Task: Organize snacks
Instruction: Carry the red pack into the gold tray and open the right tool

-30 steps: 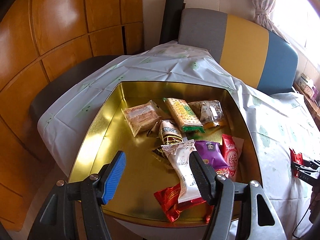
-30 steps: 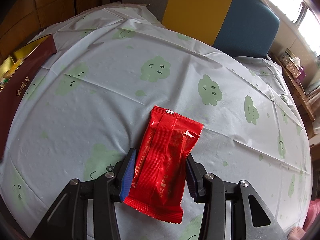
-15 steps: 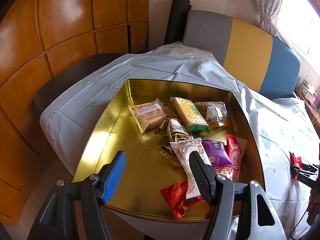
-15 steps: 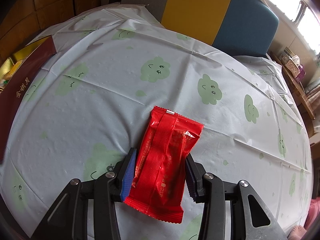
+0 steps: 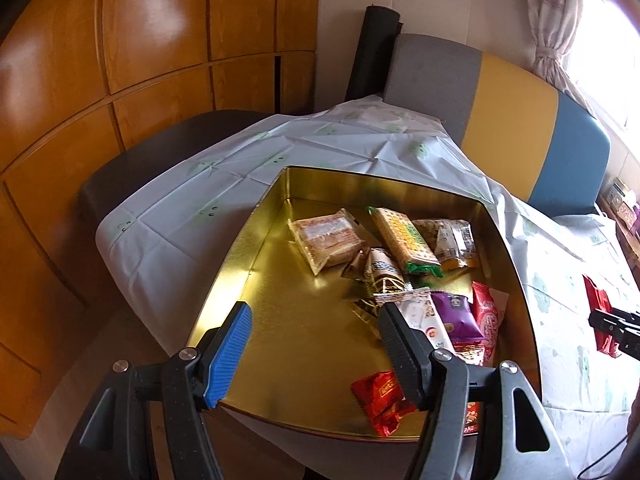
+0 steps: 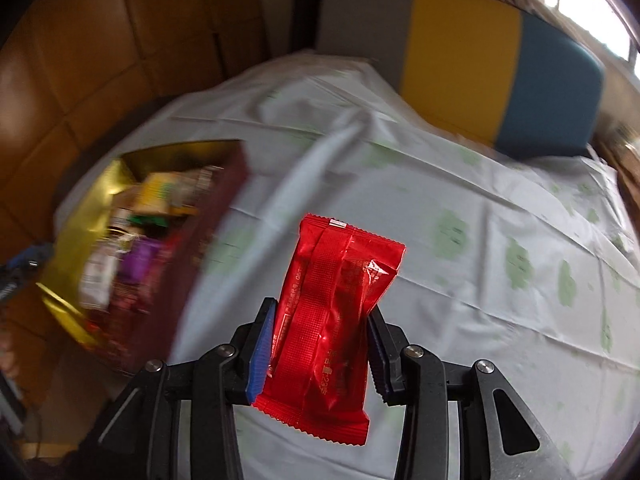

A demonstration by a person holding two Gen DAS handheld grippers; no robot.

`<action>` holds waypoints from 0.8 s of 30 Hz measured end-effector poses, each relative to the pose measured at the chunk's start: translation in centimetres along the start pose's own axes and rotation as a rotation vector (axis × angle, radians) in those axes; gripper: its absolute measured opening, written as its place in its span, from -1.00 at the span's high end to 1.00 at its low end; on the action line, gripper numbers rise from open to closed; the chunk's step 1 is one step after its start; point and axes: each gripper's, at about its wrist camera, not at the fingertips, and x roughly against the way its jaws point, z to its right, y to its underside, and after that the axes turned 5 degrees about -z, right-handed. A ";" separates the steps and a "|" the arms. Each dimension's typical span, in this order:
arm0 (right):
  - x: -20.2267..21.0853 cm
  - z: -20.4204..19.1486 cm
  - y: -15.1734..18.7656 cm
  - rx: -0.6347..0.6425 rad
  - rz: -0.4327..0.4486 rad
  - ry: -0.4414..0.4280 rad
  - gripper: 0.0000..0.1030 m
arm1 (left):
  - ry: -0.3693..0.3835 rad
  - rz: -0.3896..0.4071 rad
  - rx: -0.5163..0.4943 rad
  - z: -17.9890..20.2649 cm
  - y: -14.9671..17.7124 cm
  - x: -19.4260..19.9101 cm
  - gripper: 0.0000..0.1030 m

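Right tongs [image 6: 318,350] clenched on the red snack packet [image 6: 330,320], pads pressing both long edges. Half a second ago the packet lay flat on the cloth; now it is lifted clear, and the right view has swung left, blurred with motion, bringing the gold tin [image 6: 80,208] into sight. Reads as carry under way, drop into the tin next.

Left tongs [image 5: 314,346] released, jaws wide and empty, hovering over the near rim of the gold tin [image 5: 280,320], which has slid slightly lower in view. A heap of wrapped snacks [image 5: 400,264] sits inside.

Worktop under a pale tablecloth [image 6: 460,220] with green cloud faces. Beyond: grey-yellow-blue bench back [image 5: 512,120], wood wall panels [image 5: 140,40], curtained window [image 5: 560,20].
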 end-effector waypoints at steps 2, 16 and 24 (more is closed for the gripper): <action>0.0 -2.8 -1.0 0.032 0.011 -0.060 0.18 | -0.004 0.006 0.008 -0.4 0.0 0.1 -0.30; -4.6 -17.5 -4.8 0.134 -0.044 -0.306 0.17 | -0.054 0.017 0.089 -4.4 0.1 0.0 -0.30; -9.7 -19.5 -4.4 0.109 -0.155 -0.288 0.09 | -0.069 0.004 0.121 -6.0 0.5 -0.4 -0.30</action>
